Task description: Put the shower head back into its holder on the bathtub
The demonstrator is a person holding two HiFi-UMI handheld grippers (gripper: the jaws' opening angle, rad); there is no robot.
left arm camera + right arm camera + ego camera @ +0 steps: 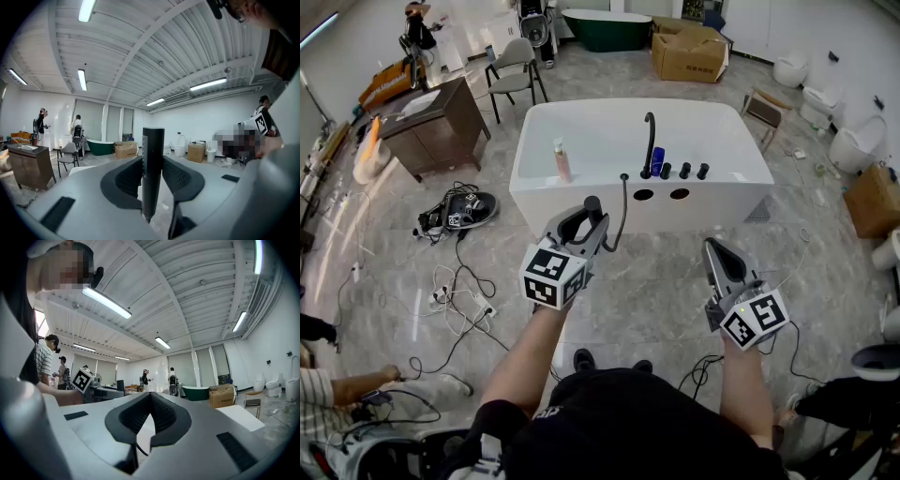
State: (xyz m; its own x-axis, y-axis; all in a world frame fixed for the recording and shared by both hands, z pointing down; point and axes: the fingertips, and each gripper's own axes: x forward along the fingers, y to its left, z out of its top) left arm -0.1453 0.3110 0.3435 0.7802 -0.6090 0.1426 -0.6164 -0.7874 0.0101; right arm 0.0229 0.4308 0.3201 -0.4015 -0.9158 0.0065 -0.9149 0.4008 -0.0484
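Left gripper (584, 217) pinches the black shower head (153, 150), short of the bathtub's (581, 127) near rim. 2 rim holes (643, 195), likely the holder, sit unfilled. Right gripper (149, 397) is pressed together, empty.

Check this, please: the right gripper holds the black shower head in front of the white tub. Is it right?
No. The left gripper holds the shower head, as the left gripper view shows. The rest stands: it is black, in front of the white tub.

2 tubs (581, 117) (605, 28), 2 grippers (589, 217) (713, 249), 1 shower head (152, 164), 3 knobs (684, 171), 1 btl (562, 161)
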